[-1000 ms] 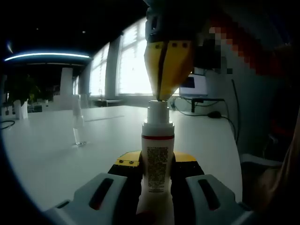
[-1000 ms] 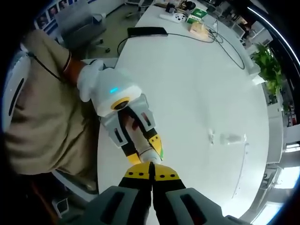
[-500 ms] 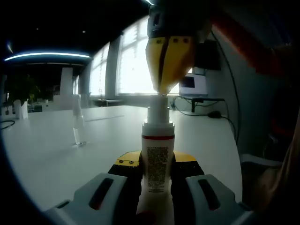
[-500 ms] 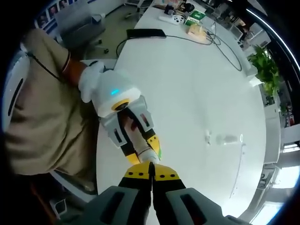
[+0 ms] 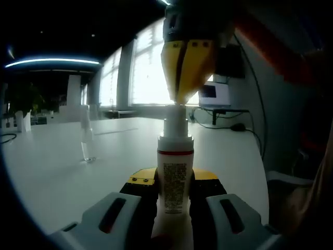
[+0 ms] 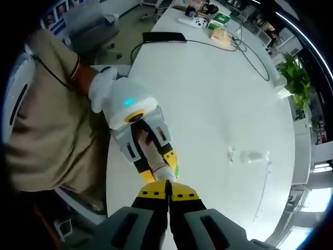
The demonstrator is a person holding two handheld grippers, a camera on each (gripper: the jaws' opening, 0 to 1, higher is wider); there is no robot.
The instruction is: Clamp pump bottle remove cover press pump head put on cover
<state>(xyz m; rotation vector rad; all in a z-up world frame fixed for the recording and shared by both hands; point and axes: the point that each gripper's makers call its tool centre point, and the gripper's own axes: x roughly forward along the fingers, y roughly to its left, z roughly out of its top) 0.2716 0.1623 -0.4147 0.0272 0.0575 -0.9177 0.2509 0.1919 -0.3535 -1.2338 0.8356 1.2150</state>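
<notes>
In the left gripper view, the left hand-held gripper [image 5: 174,195] pinches a white plastic pump bottle with a red band and a printed label [image 5: 175,179] between its black, yellow-tipped jaws. The bottle stands upright in the grip, above the near edge of the white worktop [image 5: 62,172]. Its white pump head [image 5: 175,125] rises uncovered above the red band. The right hand-held gripper [image 5: 183,101] comes down from the top of the view, its yellow jaws pressed together with only a thin dark seam between them, and its tip sits on or just above the pump head; contact cannot be told for sure. A clear plastic cover [image 5: 87,139] stands upright on the worktop to the left, well apart from the bottle. A laptop with a lit screen [image 5: 213,96] sits far back by the bright windows.

In the right gripper view, the right hand-held gripper [image 6: 167,188] shows its yellow jaw tips closed against each other, holding nothing between them, right at the top of the pump bottle [image 6: 164,171]. The left hand-held gripper [image 6: 156,156] clamps the bottle from the side, gripped by a white-gloved hand [image 6: 101,86] of a person in a beige sleeve [image 6: 44,104]. The clear cover [image 6: 253,155] is on the worktop [image 6: 208,104], well apart to the right. A green potted plant [image 6: 297,78] stands at the far edge.
</notes>
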